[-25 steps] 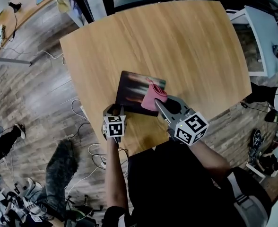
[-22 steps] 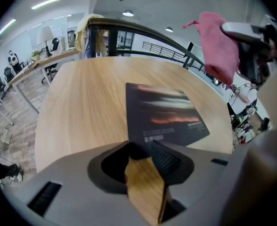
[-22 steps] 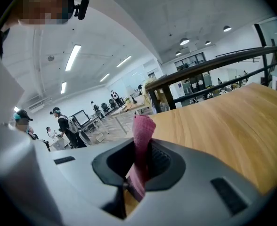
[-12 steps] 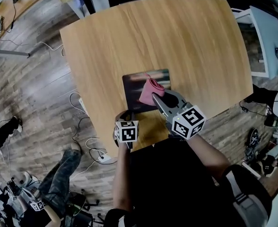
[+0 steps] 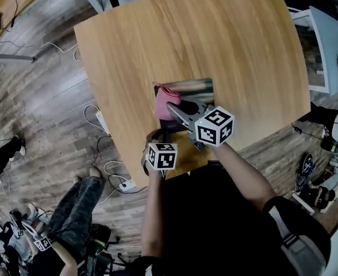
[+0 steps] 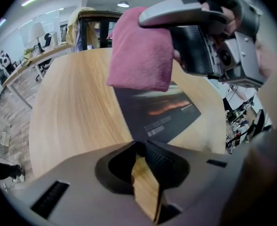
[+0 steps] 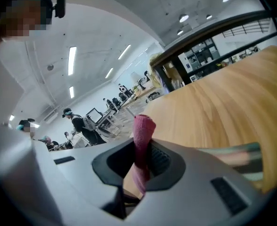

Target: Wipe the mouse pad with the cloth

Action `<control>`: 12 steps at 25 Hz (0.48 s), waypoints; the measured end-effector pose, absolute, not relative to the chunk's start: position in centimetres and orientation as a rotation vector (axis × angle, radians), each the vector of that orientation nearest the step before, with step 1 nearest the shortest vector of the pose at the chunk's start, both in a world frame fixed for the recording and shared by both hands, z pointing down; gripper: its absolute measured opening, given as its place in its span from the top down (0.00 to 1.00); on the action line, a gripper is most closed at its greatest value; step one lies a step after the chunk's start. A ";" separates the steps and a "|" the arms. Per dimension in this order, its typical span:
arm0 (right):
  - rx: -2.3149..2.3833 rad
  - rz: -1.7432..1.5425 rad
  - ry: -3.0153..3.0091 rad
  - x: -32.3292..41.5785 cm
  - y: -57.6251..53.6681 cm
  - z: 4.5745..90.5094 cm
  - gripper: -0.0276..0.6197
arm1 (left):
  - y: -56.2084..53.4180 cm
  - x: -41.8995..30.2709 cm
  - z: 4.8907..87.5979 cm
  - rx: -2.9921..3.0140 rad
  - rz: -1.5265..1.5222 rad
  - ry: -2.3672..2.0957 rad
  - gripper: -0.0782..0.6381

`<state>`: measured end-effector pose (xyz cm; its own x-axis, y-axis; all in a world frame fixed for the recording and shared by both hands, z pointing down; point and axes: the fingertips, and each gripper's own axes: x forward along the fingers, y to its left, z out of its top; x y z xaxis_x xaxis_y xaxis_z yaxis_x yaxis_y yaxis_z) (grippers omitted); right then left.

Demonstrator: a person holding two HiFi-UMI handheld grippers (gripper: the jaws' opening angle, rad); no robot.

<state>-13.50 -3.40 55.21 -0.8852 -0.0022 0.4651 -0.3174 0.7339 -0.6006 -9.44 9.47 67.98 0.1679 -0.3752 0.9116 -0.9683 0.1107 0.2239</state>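
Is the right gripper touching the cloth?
Touching. In the right gripper view the right gripper pinches the cloth between its jaws, the pink fold sticking up past them.

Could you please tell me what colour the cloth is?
Pink; the cloth shows best in the left gripper view.

One cloth (image 5: 165, 100), one mouse pad (image 5: 195, 87), two tools (image 5: 156, 134) (image 5: 175, 111)

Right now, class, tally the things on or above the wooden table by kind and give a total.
Mouse pad: 1
Pink cloth: 1, gripped in the right hand-held gripper
Hand-held grippers: 2; the left hand-held gripper is closing, nothing between its jaws
Total: 4
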 end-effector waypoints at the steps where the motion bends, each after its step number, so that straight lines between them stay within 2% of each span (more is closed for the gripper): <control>1: 0.211 1.005 -2.480 -14.1 -3.3 55.9 0.86 | 9.4 -9.4 67.9 1.439 0.744 -1.381 0.78; 12: 0.291 1.123 -2.246 -15.6 -5.8 64.7 0.86 | 9.3 -9.4 67.6 1.431 0.713 -1.393 0.78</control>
<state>-15.58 -5.79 64.65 -0.7936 0.0700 0.6044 -0.4415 0.6171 -0.6513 -9.44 9.29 67.63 0.1706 -0.3884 0.9055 -0.9617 0.1345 0.2389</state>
